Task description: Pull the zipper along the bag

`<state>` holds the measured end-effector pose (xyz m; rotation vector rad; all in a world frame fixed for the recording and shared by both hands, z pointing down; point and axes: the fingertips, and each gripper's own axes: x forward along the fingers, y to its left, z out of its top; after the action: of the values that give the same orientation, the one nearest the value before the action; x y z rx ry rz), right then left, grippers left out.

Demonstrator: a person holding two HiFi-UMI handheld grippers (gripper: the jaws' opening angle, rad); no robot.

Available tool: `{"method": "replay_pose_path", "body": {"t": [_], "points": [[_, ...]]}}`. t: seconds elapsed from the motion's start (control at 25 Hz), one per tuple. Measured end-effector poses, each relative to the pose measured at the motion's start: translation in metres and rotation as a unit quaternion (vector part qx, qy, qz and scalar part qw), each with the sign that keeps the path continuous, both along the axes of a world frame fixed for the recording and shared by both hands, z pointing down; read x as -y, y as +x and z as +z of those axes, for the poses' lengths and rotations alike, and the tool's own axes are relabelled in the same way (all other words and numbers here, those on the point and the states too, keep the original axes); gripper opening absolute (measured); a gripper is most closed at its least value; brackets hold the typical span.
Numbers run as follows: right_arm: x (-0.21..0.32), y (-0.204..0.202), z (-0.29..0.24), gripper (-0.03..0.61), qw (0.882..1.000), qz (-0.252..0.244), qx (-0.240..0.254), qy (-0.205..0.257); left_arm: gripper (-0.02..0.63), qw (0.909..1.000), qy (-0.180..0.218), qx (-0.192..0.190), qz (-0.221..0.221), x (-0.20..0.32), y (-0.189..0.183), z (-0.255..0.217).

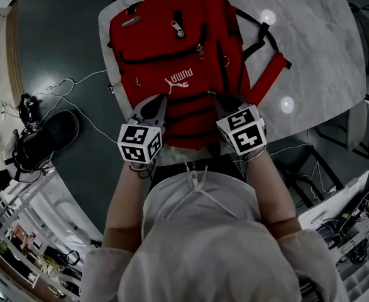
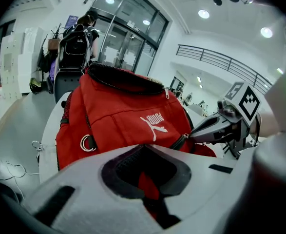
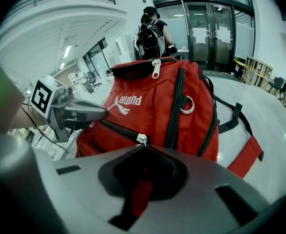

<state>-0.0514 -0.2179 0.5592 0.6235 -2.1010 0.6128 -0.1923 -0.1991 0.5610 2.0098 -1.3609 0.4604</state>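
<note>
A red backpack with a white logo lies flat on the marble table. Both grippers rest on its near end, at the front pocket. My left gripper is shut on a fold of the red fabric at the pocket's left side. My right gripper is shut at the pocket's right side. A red strip sits between its jaws, and the silver zipper slider is right at their tips. The black pocket zipper runs from the slider toward the left gripper.
Black straps and a red strap trail off the bag's right side on the table. White cables and a black object lie on the floor at left. A person with a black backpack stands far off by glass doors.
</note>
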Motion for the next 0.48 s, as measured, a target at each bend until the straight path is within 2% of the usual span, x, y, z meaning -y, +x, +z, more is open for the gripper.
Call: {"method": "replay_pose_path", "body": {"t": [0.48], "points": [[0.006,0.002,0.018,0.026,1.0,0.003,-0.008,-0.018,0.02,0.9997,-0.007,-0.016,-0.019,0.0,0.001,0.001]]}}
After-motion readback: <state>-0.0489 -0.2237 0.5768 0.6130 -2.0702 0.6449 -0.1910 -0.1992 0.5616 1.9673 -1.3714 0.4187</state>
